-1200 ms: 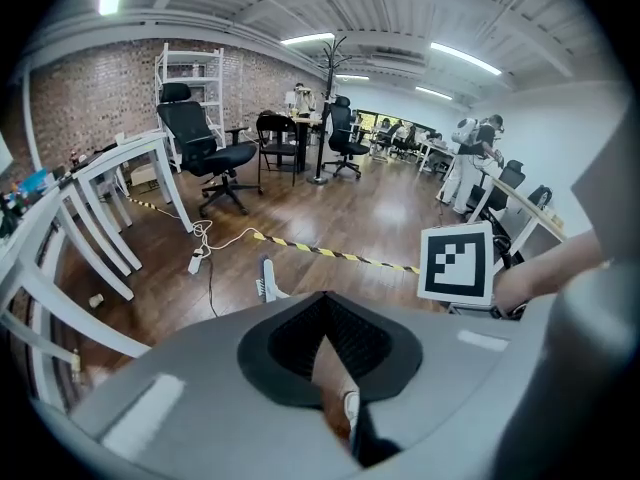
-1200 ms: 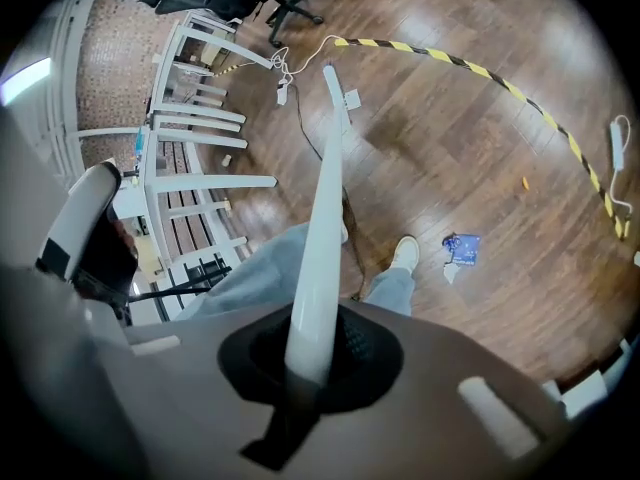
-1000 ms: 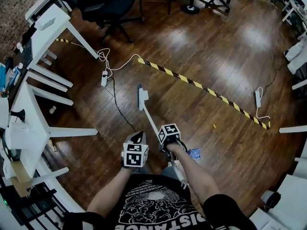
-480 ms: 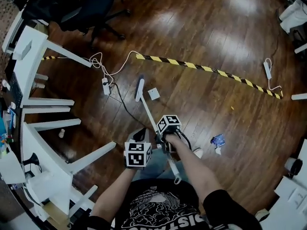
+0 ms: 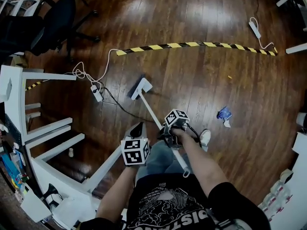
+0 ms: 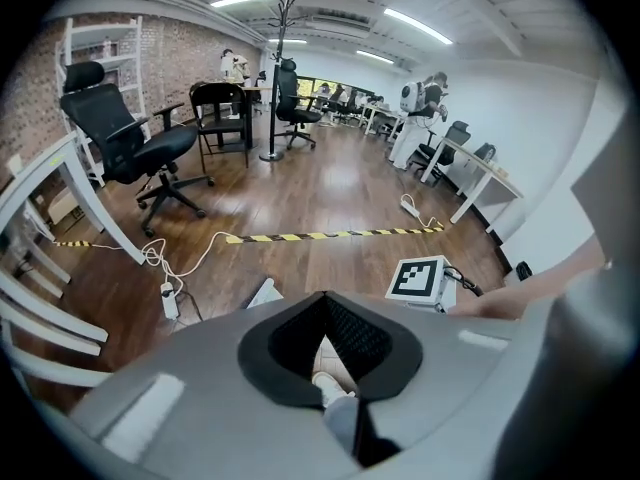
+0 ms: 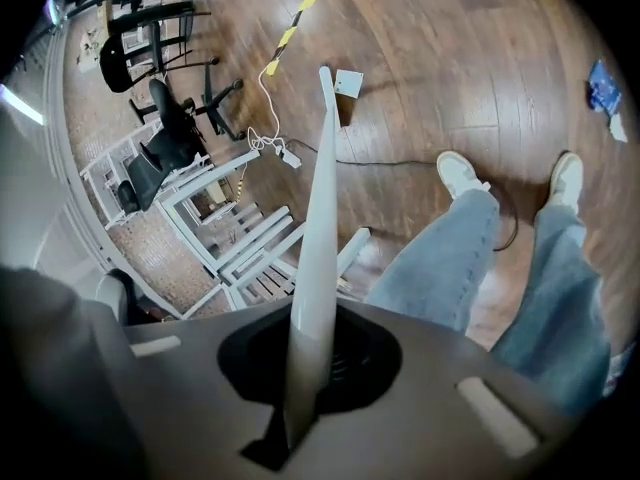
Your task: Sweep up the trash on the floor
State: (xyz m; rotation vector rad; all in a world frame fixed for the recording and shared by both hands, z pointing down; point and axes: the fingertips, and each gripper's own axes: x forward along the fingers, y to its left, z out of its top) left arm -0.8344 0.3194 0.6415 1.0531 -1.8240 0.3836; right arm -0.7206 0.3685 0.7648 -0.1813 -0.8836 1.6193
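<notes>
Right tool [image 5: 166, 138] clamped on the broom handle [image 5: 152, 110], left tool [image 5: 136, 130] closed and empty, the person [image 5: 163, 202] has turned, leaving the blue wrapper [image 5: 223, 113] on the floor [image 5: 201, 75] well right of the broom head [image 5: 141, 87], still unswept.

White desk legs [image 5: 103, 170] and power strip [image 5: 96, 93] crowd the left; floor [image 5: 249, 95] rightward lies open.
</notes>
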